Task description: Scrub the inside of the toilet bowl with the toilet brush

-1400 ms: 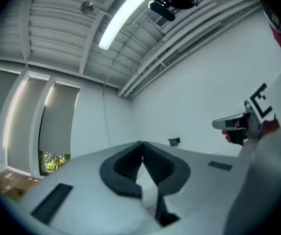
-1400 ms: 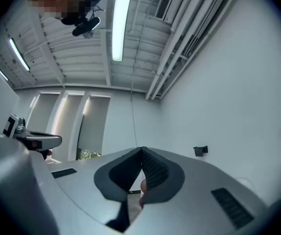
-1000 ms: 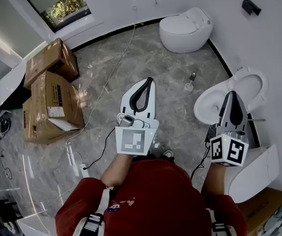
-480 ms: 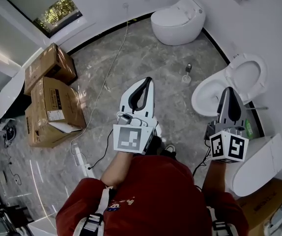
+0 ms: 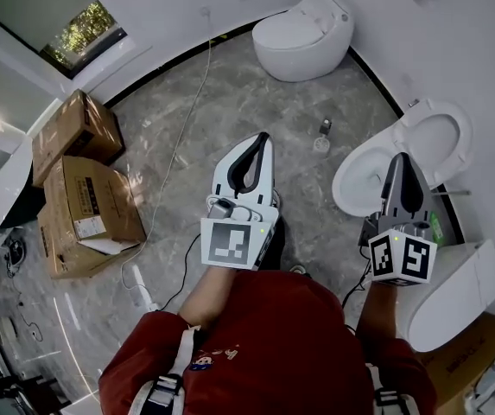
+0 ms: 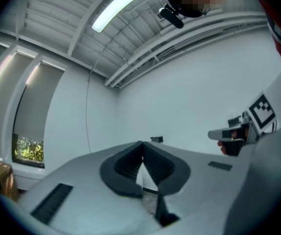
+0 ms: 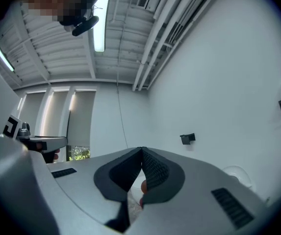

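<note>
Head view first. The toilet brush (image 5: 322,139) sits in its holder on the floor, ahead of me and well below both hands, roughly between the two grippers. The left gripper (image 5: 261,138) and right gripper (image 5: 402,159) are both closed tight with nothing in them. The right one hangs over the near edge of the open toilet bowl (image 5: 355,180), so I'd guess it's the handier hand for the grab. The handle looks upright, but I'm seeing it almost end-on and it's tiny, so don't quote me.

Left gripper view: jaw tips meeting, empty, pointed at bare wall. No brush, no bowl.

Right gripper view: same deal, tips together, nothing held, and the brush is out of frame below.
</note>
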A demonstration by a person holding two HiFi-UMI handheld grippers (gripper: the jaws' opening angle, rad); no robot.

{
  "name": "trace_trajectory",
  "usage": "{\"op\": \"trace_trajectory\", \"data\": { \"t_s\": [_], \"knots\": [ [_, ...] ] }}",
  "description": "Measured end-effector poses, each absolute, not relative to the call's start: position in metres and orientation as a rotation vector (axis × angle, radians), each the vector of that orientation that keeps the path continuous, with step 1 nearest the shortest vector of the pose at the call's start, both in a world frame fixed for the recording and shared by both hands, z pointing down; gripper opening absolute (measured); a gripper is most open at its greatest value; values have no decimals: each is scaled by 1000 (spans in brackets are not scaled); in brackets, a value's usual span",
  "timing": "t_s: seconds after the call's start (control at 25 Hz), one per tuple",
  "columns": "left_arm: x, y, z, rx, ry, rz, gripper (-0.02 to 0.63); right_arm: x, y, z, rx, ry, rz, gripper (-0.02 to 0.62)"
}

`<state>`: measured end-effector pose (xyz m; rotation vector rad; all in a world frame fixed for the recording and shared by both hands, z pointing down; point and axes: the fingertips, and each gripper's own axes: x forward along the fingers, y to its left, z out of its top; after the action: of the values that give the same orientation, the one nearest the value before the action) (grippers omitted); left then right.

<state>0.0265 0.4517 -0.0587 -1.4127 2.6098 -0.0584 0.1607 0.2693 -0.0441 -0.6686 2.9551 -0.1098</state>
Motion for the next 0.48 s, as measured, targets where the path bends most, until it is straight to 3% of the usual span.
{"op": "trace_trajectory", "data": {
  "t_s": [0.48],
  "knots": [
    [-177, 331, 3, -1676, 2638, -137, 0, -44, 178, 5, -813, 3058, -162, -2]
  ]
}}
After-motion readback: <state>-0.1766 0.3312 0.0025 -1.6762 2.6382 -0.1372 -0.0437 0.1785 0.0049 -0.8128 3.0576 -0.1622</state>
